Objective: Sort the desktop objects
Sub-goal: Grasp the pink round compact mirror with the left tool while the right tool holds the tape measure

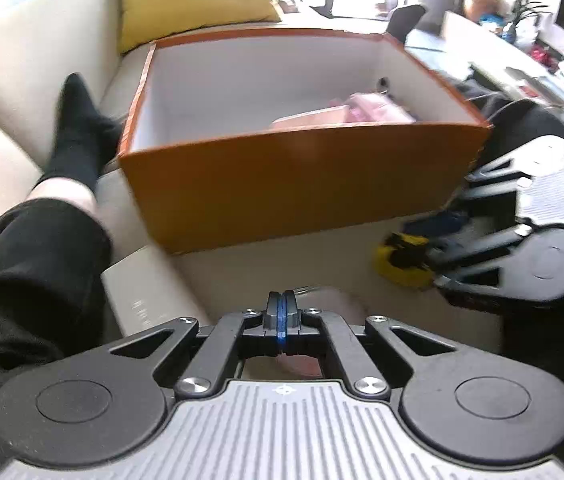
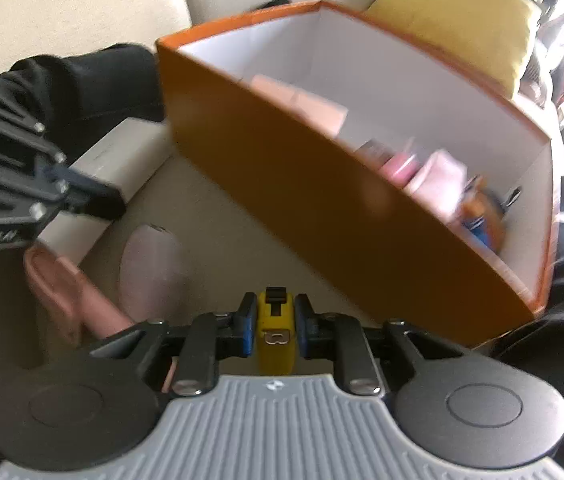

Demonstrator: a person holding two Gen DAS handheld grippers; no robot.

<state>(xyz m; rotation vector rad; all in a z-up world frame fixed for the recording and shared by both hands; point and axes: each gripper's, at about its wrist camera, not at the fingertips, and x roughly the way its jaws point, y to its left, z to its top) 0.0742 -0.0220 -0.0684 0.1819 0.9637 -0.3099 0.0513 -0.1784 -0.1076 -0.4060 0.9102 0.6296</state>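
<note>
Right gripper (image 2: 275,326) clamped on a yellow tape measure (image 2: 275,334), narrow edge up, black slide lock pointing forward toward the near wall of the orange box (image 2: 322,208) on the sofa seat (image 2: 209,216). Left gripper (image 1: 280,314) pressed together, empty. No legible writing.

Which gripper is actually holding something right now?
The right gripper: its blue pads clamp a yellow tape measure. The left gripper is shut with nothing between its pads.
</note>
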